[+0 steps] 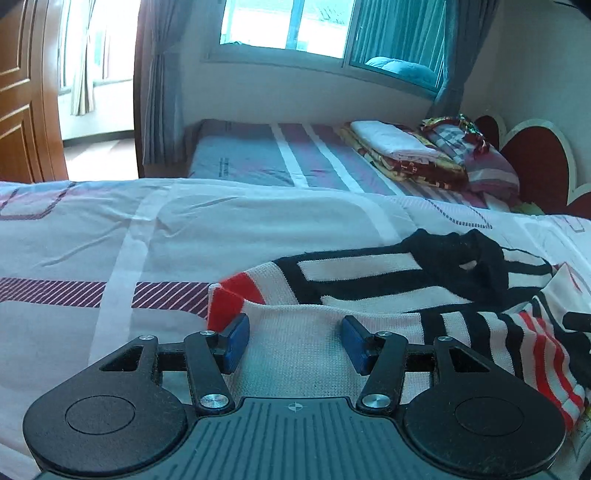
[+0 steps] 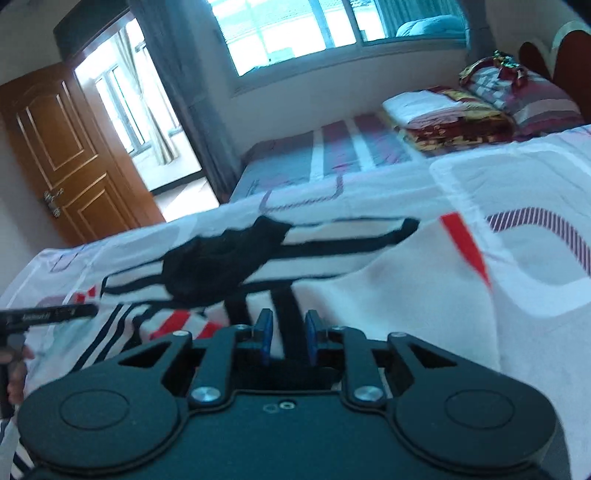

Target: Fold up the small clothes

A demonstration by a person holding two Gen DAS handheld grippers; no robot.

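Note:
A knitted garment (image 1: 369,273) in white with black and red stripes lies spread on the bed cover (image 1: 110,240). My left gripper (image 1: 295,343) hovers over its white near part, by a red-edged end (image 1: 229,299); the blue pads (image 1: 236,343) stand wide apart and press nothing. In the right wrist view the same garment (image 2: 388,277) is blurred. My right gripper (image 2: 289,336) sits low over it, jaws narrowly apart, with a black stripe of the cloth showing in the gap; the pads (image 2: 266,336) do not visibly pinch it. The left gripper's finger (image 2: 48,314) shows at that view's left edge.
A second bed (image 1: 280,155) lies beyond, with folded blankets (image 1: 399,155) and a pillow (image 1: 480,162) by a red headboard (image 1: 532,162). A wooden door (image 2: 74,155), grey curtains (image 1: 162,92) and a window (image 1: 295,26) are farther off. A hand (image 2: 14,373) shows at the left.

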